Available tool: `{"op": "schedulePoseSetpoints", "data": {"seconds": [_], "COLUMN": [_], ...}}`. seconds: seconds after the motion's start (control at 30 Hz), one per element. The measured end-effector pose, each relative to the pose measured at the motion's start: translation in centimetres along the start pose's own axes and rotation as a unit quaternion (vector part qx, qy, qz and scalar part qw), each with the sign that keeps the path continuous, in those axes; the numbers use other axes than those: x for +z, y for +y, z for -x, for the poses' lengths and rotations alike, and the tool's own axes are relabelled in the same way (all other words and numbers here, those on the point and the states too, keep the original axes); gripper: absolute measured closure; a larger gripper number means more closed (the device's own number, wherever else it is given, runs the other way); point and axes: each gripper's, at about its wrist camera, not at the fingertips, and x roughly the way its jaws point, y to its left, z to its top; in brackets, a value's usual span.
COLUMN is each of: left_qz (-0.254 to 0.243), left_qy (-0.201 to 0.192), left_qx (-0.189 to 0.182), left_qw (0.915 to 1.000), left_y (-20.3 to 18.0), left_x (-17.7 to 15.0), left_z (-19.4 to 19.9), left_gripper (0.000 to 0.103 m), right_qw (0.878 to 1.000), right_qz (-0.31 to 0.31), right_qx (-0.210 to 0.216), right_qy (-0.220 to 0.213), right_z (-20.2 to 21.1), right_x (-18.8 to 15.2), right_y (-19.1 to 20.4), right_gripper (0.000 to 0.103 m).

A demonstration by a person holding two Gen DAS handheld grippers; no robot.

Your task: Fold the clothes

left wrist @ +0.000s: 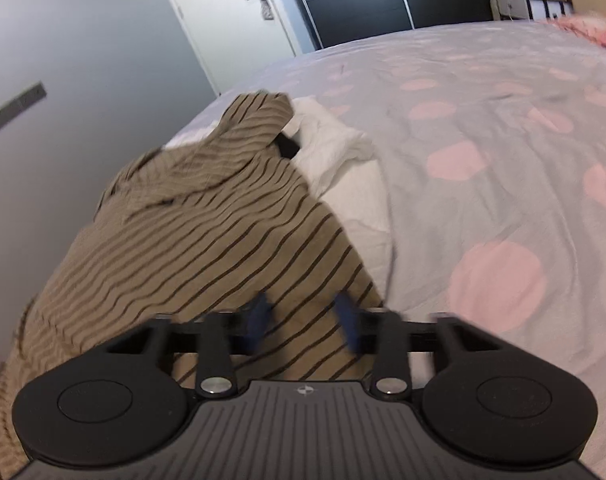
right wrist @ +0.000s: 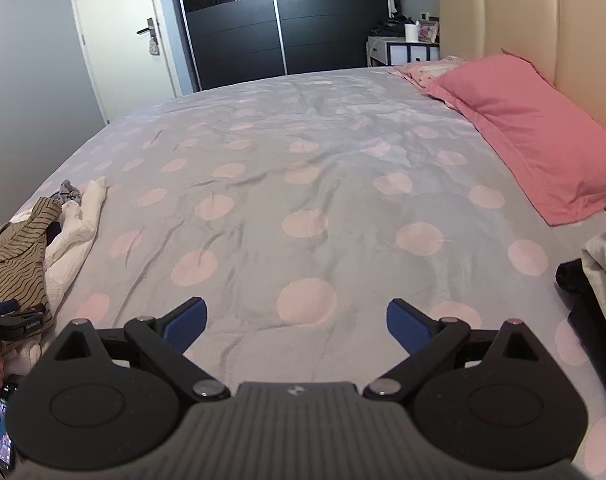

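Tan striped shirt sits bunched at the left edge of the bed, on top of a crumpled white garment; something dark pokes out between them. Looks like the unfolded pile, kept to one side so the middle of the bed stays free as a folding area. Left tool is right over the shirt's near part, blue fingers partly closed with striped fabric showing between them. Motion blur, so cannot tell if they pinch the cloth or just hover over it. Judging by the task, this is the pick-up step: take the shirt off the pile and drag it to open bedding.

Right tool is spread wide, holding nothing, above the dotted grey cover near the bed's near edge, probably waiting to take a second corner. In the right wrist view the pile is at the far left, well apart from this tool. Pink pillow lies at the head end by the beige headboard. A grey and dark clothes heap sits at the right edge; folded or not, can't tell.

Nothing folded in the middle of the bed yet, so the task looks early.
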Motion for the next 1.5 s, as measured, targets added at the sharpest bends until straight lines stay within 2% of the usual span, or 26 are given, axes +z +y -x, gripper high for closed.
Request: {"op": "schedulePoseSetpoints", "data": {"seconds": [0.03, 0.07, 0.1, 0.17, 0.27, 0.33, 0.37, 0.4, 0.43, 0.5, 0.63, 0.67, 0.8, 0.83, 0.9, 1.0, 1.13, 1.23, 1.5], "left_qz": [0.007, 0.014, 0.021, 0.032, 0.019, 0.003, -0.005, -0.012, -0.020, -0.043, -0.077, -0.079, -0.078, -0.074, -0.055, -0.036, 0.011, 0.037, 0.036], "left_qy": [0.000, 0.000, -0.001, -0.004, -0.015, -0.026, -0.033, -0.039, -0.045, -0.052, -0.035, -0.027, -0.019, -0.021, -0.026, -0.045, -0.078, -0.098, -0.145], "left_qx": [-0.006, -0.011, -0.015, -0.021, -0.026, -0.026, -0.026, -0.027, -0.027, -0.027, -0.015, -0.012, -0.004, -0.006, -0.028, -0.042, -0.036, -0.055, -0.121], "left_qw": [1.0000, 0.9998, 0.9997, 0.9993, 0.9994, 0.9993, 0.9991, 0.9988, 0.9984, 0.9973, 0.9963, 0.9964, 0.9967, 0.9970, 0.9978, 0.9974, 0.9962, 0.9930, 0.9814], "left_y": [0.5, 0.9, 1.3, 2.0, 1.6, 0.7, 0.2, -0.3, -0.8, -2.0, -3.5, -3.6, -3.2, -2.9, -2.0, -0.7, 1.2, 2.0, 0.4], "left_x": [0.0, 0.0, 0.1, 0.3, 0.3, 0.1, -0.1, -0.2, -0.4, -0.6, -0.9, -1.0, -1.4, -1.3, -1.0, -0.4, 1.3, 3.2, 6.3], "left_z": [0.0, 0.1, 0.3, 0.8, 1.8, 2.3, 2.6, 2.8, 2.9, 2.9, 1.5, 1.1, 0.0, 0.0, 0.7, 1.9, 4.3, 6.2, 11.0], "left_gripper": [0.084, 0.095, 0.098, 0.101, 0.101, 0.091, 0.074, 0.048, 0.039, 0.036, 0.037, 0.039, 0.073, 0.077, 0.096, 0.101, 0.102, 0.102, 0.103], "right_qw": [1.000, 1.000, 1.000, 1.000, 1.000, 1.000, 1.000, 1.000, 1.000, 1.000, 1.000, 1.000, 1.000, 1.000, 1.000, 1.000, 1.000, 1.000, 0.999], "right_qz": [0.004, 0.007, 0.008, 0.006, 0.000, -0.004, -0.004, -0.003, -0.002, -0.002, -0.005, -0.004, 0.000, 0.001, 0.001, 0.001, 0.008, 0.012, 0.018], "right_qx": [0.002, 0.004, 0.007, 0.011, 0.015, 0.017, 0.018, 0.018, 0.018, 0.016, 0.009, 0.007, 0.000, -0.002, -0.003, -0.001, 0.006, 0.010, 0.009], "right_qy": [-0.002, -0.003, -0.004, -0.004, -0.007, -0.010, -0.013, -0.015, -0.017, -0.019, -0.021, -0.022, -0.022, -0.022, -0.020, -0.017, -0.022, -0.026, -0.051], "right_z": [0.1, 0.1, 0.2, 0.4, 0.8, 1.2, 1.4, 1.6, 1.7, 1.9, 1.9, 1.8, 1.6, 1.5, 1.4, 1.3, 1.6, 1.8, 2.9], "right_x": [0.0, 0.0, 0.0, -0.1, -0.2, -0.3, -0.4, -0.4, -0.5, -0.7, -0.8, -0.9, -1.0, -1.0, -1.1, -1.1, -1.1, -1.1, -1.1], "right_y": [0.2, 0.3, 0.3, 0.4, 0.3, 0.3, 0.3, 0.3, 0.3, 0.3, 0.2, 0.1, -0.1, -0.2, -0.2, -0.3, -0.2, 0.0, 0.2], "right_gripper": [0.005, 0.005, 0.005, 0.005, 0.005, 0.005, 0.005, 0.005, 0.005, 0.005, 0.005, 0.005, 0.005, 0.005, 0.005, 0.005, 0.005, 0.005, 0.005]}}
